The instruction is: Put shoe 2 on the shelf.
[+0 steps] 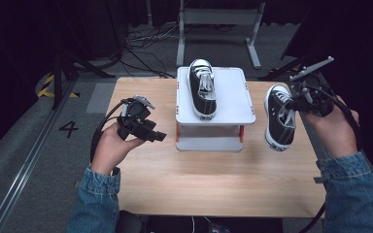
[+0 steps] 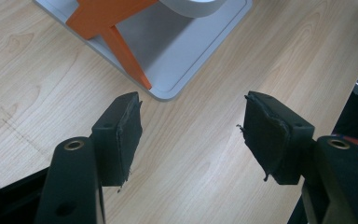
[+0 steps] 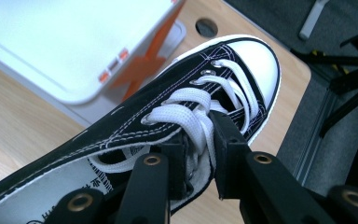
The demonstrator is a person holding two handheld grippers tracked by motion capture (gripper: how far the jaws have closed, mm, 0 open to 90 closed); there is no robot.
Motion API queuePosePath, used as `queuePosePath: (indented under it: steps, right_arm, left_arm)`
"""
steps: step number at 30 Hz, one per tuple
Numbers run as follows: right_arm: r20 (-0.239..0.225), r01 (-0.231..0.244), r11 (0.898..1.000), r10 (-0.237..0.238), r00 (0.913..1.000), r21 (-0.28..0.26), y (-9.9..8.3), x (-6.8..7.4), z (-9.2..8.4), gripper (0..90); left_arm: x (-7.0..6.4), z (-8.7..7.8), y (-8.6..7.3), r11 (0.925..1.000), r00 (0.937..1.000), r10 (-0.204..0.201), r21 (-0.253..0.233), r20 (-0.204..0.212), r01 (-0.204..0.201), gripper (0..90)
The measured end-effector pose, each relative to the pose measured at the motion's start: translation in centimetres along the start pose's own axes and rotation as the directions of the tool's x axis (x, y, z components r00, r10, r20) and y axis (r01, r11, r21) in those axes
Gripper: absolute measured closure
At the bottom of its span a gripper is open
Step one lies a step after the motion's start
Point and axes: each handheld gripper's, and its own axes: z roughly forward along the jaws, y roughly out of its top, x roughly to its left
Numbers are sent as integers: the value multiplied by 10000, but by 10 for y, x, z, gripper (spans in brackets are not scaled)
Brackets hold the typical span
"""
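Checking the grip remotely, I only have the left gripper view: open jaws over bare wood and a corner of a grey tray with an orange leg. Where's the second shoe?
Observer: In the high view the right gripper holds a black sneaker off the table, to the right of the white stand.
Operator: What part is it gripped by?
Observer: The right gripper view shows the jaws closed on the tongue and laces, one jaw inside the shoe.
Operator: And the first shoe?
Observer: The other sneaker lies on the stand's top shelf, toe pointing away from the person.
Operator: Left gripper near it?
Observer: No, the left gripper hangs left of the stand, jaws open, nothing between them.
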Motion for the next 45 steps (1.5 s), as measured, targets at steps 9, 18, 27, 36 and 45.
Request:
queuePosePath:
  steps: [9,18,27,36,45]
  right_arm:
    - [-134,280,9994,-283,9995,-191,41,0,0,781]
    - [73,1051,9930,-1049,9945,-532,65,8,12,782]
    - [32,1577,9841,-1580,9874,-812,99,27,33,782]
    - [280,2303,9701,-2288,9731,-764,125,47,59,782]
    - [682,2809,9578,-2767,9585,-617,137,67,80,755]
  left_arm:
    - [3,-5,-6,9997,9998,-195,-146,-21,195,377]
    - [4,-9,-13,9994,9995,-295,-169,-90,294,377]
    - [6,-18,-32,9970,9969,-750,-211,-238,745,377]
    - [8,-27,-47,9934,9931,-1115,-323,-357,1103,378]
    - [8,-26,-46,9938,9936,-1081,-287,-331,1072,378]
